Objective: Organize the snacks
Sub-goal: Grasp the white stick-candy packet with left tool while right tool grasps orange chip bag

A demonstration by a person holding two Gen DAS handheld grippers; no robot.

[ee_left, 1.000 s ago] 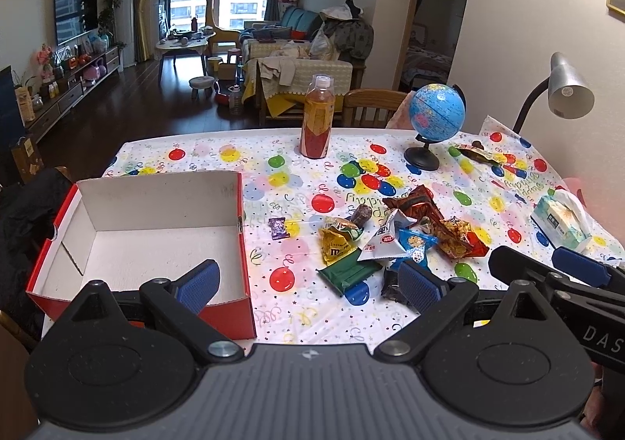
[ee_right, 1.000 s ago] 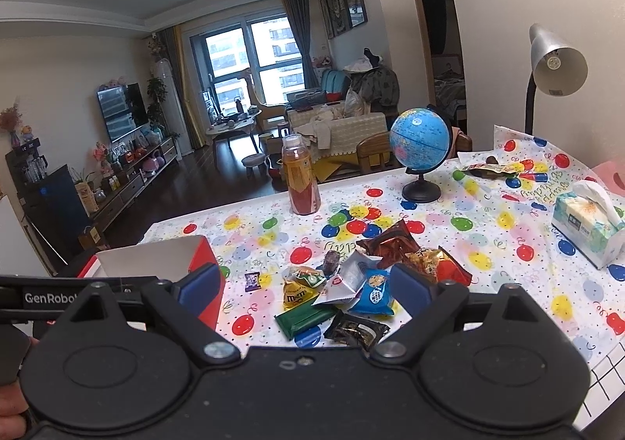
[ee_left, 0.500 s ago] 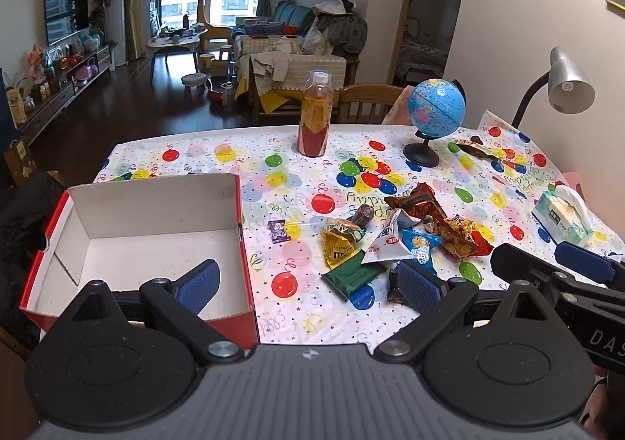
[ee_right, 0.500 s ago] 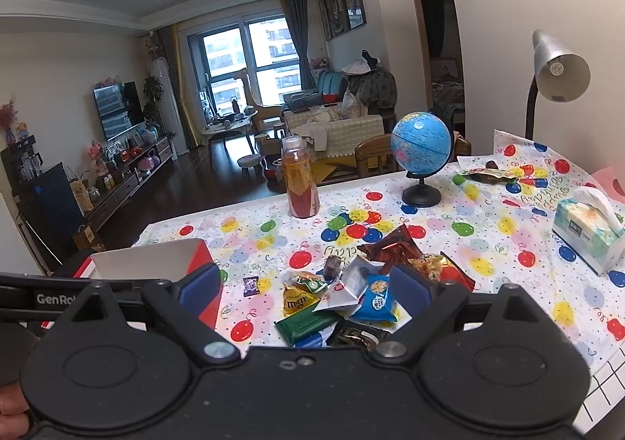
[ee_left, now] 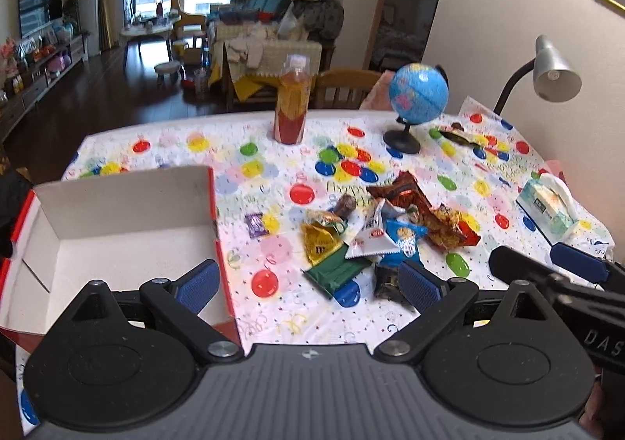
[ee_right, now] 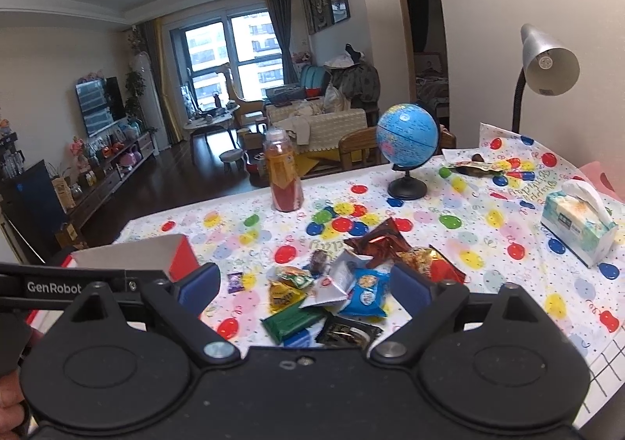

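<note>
Nothing has been sorted yet. The white box (ee_left: 117,233) with red sides sits empty on the left of the desk (ee_left: 488,174). All the snacks (ee_left: 375,233) lie in a loose pile just right of it. The left gripper (ee_left: 308,284) and right gripper (ee_right: 304,289) both hover above the near desk edge, fingers spread wide, holding nothing.

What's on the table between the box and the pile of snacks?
One small purple candy lies on the tablecloth between the box and the snack pile. Both views show it.
</note>
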